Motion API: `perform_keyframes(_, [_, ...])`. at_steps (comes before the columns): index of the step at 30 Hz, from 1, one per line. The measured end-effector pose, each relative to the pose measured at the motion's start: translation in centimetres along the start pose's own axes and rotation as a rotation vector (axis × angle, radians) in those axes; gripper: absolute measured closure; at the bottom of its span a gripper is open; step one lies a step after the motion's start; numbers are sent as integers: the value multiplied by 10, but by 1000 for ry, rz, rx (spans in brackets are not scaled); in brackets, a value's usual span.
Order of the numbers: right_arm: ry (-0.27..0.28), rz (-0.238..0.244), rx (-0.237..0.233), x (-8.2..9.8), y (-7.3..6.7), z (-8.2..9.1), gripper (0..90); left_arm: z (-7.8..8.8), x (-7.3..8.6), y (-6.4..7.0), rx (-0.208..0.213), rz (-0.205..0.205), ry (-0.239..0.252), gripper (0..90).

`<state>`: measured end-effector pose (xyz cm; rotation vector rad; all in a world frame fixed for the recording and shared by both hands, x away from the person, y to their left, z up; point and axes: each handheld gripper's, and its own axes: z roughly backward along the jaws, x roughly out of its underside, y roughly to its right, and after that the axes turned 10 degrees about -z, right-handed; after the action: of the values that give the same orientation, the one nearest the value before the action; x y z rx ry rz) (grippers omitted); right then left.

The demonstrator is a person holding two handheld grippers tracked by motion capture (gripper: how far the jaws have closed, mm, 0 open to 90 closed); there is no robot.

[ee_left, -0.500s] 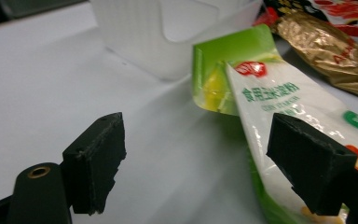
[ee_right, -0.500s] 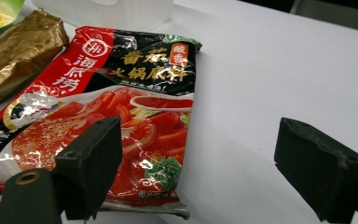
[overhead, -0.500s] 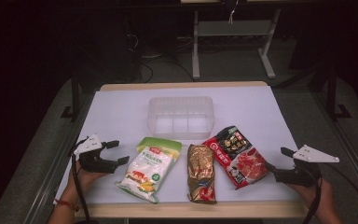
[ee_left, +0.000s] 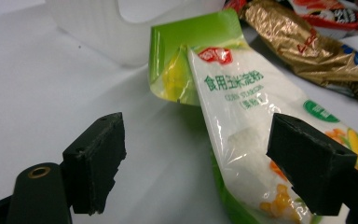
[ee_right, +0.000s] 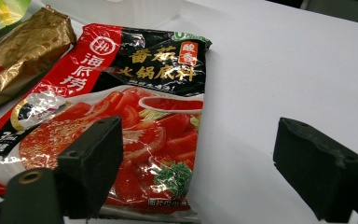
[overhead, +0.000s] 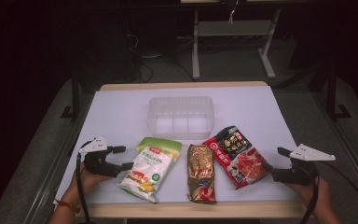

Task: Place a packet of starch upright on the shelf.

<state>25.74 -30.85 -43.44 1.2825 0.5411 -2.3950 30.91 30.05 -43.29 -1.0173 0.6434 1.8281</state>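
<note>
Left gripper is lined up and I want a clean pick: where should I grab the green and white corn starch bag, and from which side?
Take the corn starch bag along its long left edge, mid-length, coming in from the left where the open left gripper already faces it. It lies flat and tilted, the gold packet close on its right, so probably only the left is free.

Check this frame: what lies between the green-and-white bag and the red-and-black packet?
The gold packet lies between the green-and-white bag and the red-and-black packet, seen in the high view.
</note>
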Motion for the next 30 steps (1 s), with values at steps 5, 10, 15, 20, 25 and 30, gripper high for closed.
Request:
perform_keyframes(5, [-1, -8, -8, 0, 2, -2, 177, -9, -6, -5, 33, 19, -27, 197])
perform_keyframes(10, [-3, 0, 1, 0, 0, -1, 178, -14, -13, -15, 92, 61, -47, 196])
perform_keyframes(15, [-6, 0, -4, 0, 0, -1, 191, -29, -21, -22, 128, 70, -119, 190])
perform_keyframes(20, [-13, 8, -7, 1, -1, -2, 191, -44, -24, -28, 156, 93, -169, 181])
perform_keyframes(25, [-13, 9, -8, 1, -1, -2, 195, -62, -29, -29, 204, 105, -192, 169])
perform_keyframes(30, [-15, 12, -15, 1, -2, -3, 196, -80, -36, -23, 294, 106, -211, 168])
